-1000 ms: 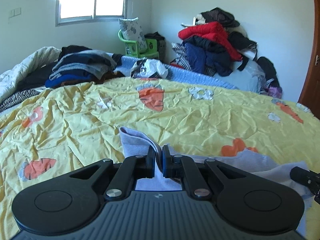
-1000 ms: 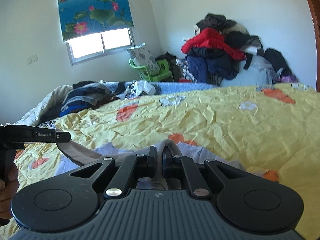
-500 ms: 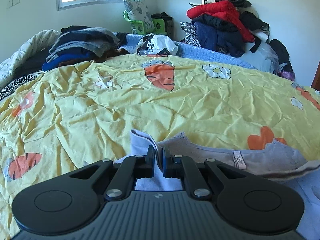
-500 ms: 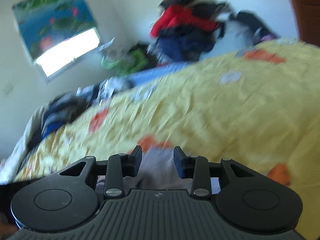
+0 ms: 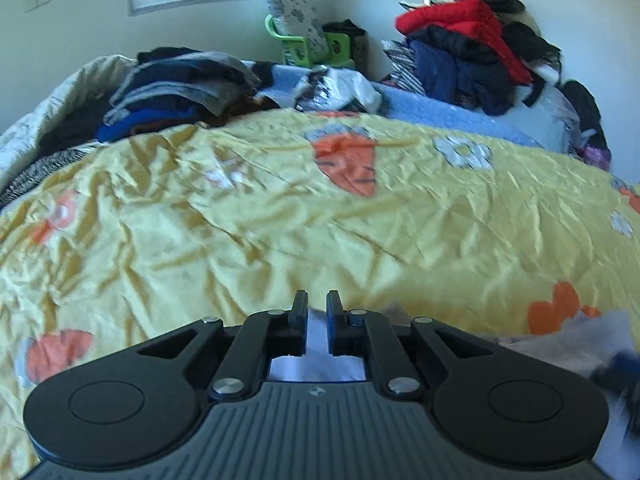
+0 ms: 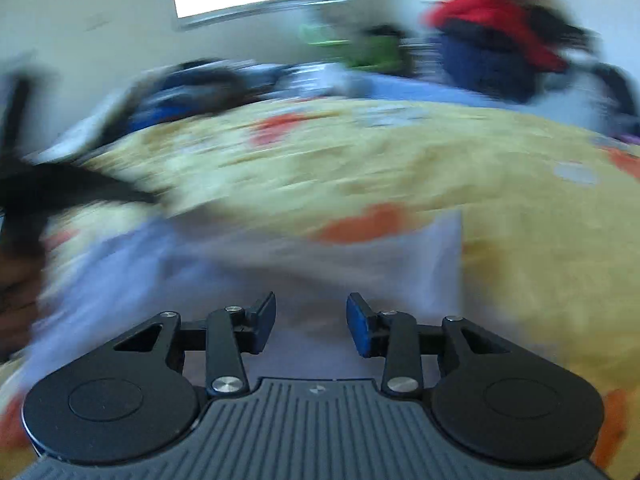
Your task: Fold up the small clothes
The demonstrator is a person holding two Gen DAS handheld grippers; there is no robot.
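Left view — gripper: the left gripper (image 5: pixel 317 322) is low over the bed; its jaws are nearly shut, with only a thin gap.
Left view — hold: pale cloth (image 5: pixel 316 360) shows between and behind the fingers, so it seems pinched, though I cannot see the pads press on it.
Left view — cloth: more of it lies at the right edge, on the yellow sheet (image 5: pixel 280 232).
Left view — far off: piles of clothes (image 5: pixel 468 52) sit at the back of the room.

Right view — gripper: the right gripper (image 6: pixel 311 326) has its jaws apart; they have just been opening, and nothing is held between them.
Right view — cloth: the cloth (image 6: pixel 360 256) lies spread on the sheet (image 6: pixel 520 200) just ahead of the fingers. The picture is very blurry.
Right view — left side: a dark blur, likely the other gripper; I cannot tell more.

How far: the right side looks let go and laid down — the left corner is not yet let go. I cannot tell how many folds are done; more folding likely remains.
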